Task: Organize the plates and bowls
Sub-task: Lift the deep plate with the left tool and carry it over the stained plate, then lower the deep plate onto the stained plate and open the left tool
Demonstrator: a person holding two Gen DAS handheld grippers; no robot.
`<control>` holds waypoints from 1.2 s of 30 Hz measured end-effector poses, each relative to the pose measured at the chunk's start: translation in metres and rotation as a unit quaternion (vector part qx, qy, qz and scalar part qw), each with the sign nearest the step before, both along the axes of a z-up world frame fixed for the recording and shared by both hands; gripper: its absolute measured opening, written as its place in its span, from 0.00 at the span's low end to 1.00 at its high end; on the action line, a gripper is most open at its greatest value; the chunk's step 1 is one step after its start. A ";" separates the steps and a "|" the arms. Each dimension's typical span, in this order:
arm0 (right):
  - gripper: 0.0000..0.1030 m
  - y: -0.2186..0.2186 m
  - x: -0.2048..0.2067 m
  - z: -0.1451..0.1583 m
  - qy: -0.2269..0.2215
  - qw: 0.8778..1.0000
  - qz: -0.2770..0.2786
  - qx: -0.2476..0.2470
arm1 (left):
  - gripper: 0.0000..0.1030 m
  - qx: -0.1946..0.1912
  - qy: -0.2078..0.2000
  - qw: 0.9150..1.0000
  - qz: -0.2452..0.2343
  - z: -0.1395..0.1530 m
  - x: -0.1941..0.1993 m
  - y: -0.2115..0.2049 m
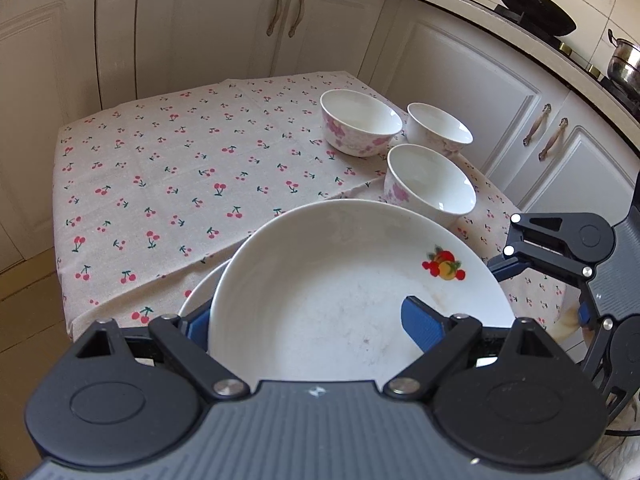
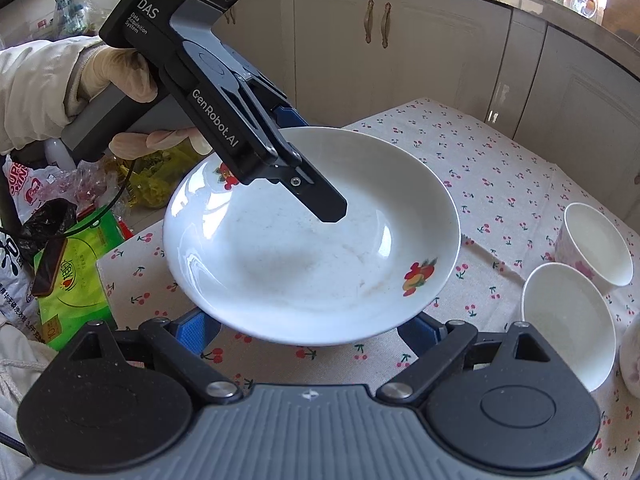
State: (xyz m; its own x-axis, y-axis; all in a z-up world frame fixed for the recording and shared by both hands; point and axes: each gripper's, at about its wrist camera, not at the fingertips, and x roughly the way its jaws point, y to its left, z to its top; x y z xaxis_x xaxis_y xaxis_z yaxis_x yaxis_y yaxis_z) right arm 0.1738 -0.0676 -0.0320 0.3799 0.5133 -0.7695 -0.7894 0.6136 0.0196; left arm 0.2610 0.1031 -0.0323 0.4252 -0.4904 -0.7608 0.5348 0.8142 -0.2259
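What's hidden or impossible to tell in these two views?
Left gripper: left view, plate hides one fingertip; grip unclear.
Right gripper: right view, fingertips under plate rim.
Lower plate: left view, mostly covered.
Third bowl: right view, cut off by edge.

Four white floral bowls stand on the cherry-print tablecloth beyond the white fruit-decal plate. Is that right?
Not quite: three white floral bowls, not four, stand on the cherry-print tablecloth beyond the white fruit-decal plate, as the left wrist view shows.
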 end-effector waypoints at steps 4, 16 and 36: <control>0.94 0.000 -0.004 -0.006 0.007 1.000 -0.009 -0.003 | 0.89 0.000 0.007 1.000 0.001 -0.007 -0.001 -0.001; 0.94 0.007 -0.010 -0.008 0.022 0.999 -0.024 -0.013 | 0.89 -0.001 0.026 1.000 0.009 -0.020 0.003 0.003; 0.94 0.014 -0.011 -0.004 0.028 0.999 -0.031 -0.023 | 0.89 0.049 0.051 0.997 -0.009 -0.029 0.013 -0.006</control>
